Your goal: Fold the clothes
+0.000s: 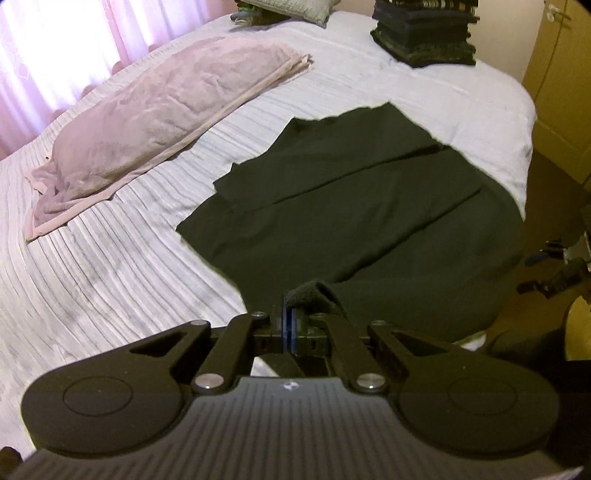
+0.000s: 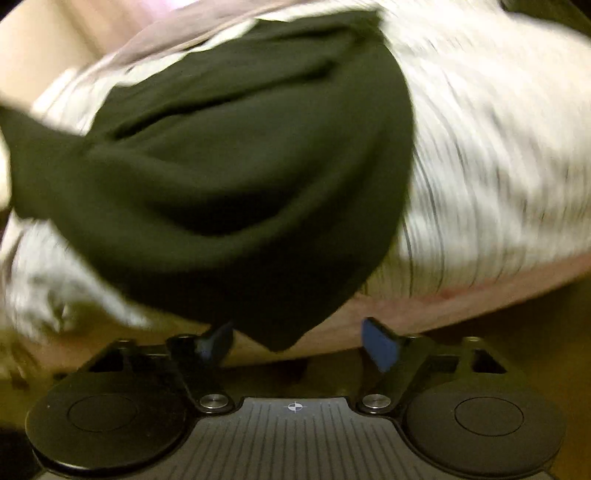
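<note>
A dark green garment lies partly folded on the white ribbed bed cover, reaching the bed's near right edge. My left gripper is shut on a bunched bit of the garment's near edge. In the blurred right wrist view the same garment hangs over the bed edge. Its lowest corner dangles between the blue fingertips of my right gripper. That gripper is open, with both pads apart from the cloth.
A folded pink blanket lies on the bed's left side. A stack of folded dark clothes sits at the far end beside a pillow. Wooden wardrobe doors stand at right, pink curtains at left.
</note>
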Demonstrator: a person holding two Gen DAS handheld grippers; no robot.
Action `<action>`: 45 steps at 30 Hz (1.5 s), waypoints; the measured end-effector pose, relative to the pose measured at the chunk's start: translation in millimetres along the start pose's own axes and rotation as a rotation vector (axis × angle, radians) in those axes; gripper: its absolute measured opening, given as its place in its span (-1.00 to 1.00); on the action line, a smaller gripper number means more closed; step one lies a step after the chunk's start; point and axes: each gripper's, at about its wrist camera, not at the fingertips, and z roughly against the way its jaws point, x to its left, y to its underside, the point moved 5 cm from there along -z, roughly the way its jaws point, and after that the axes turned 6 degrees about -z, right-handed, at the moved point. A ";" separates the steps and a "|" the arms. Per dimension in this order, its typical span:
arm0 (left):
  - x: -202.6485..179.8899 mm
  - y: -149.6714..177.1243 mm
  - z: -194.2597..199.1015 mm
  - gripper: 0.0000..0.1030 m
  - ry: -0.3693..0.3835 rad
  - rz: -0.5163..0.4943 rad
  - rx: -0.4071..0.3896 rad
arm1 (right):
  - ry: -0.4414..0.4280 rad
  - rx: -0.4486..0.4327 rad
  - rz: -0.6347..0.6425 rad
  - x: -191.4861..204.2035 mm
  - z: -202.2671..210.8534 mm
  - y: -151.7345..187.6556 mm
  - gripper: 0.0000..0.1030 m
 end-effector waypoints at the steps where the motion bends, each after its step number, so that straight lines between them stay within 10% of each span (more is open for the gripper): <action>1: -0.1 2.3 -2.2 -1.00 -0.007 -0.004 0.004 | -0.025 -0.007 -0.039 -4.2 -3.9 0.5 0.33; 6: -2.2 12.2 -8.0 -1.00 -0.029 -0.024 0.028 | -0.151 -0.040 -0.236 -25.6 -23.2 2.4 -0.98; 14: -9.7 16.5 34.4 -1.00 0.023 0.014 -0.010 | -0.213 -0.073 -0.341 -14.5 97.8 -29.5 -1.00; 21: 23.6 -3.0 47.3 -1.00 0.021 0.147 -0.074 | -0.282 -0.271 -0.439 -17.4 188.8 -185.2 -1.00; 27: 104.4 -47.4 7.2 -1.00 -0.009 0.340 -0.078 | -0.272 -0.274 -0.382 -33.7 142.7 -342.2 -1.00; 34: 167.8 -58.8 -79.8 -0.98 -0.046 0.523 0.062 | -0.214 -0.130 -0.413 -70.3 -2.4 -423.2 -0.99; 35: 171.5 -56.0 -89.1 -0.98 -0.052 0.543 0.082 | -0.196 -0.110 -0.413 -75.9 -17.9 -426.0 -0.88; 38: 182.3 -47.8 -116.9 -0.90 -0.070 0.602 0.143 | -0.150 -0.102 -0.353 -85.0 -35.2 -423.6 0.53; 41: 193.0 -39.6 -144.6 -0.89 -0.088 0.660 0.204 | -0.127 -0.102 -0.244 -80.4 -42.3 -419.3 0.55; 45: 178.4 -39.2 -159.2 -0.84 -0.091 0.406 0.198 | -0.026 -0.069 0.030 -58.1 -49.8 -401.5 0.55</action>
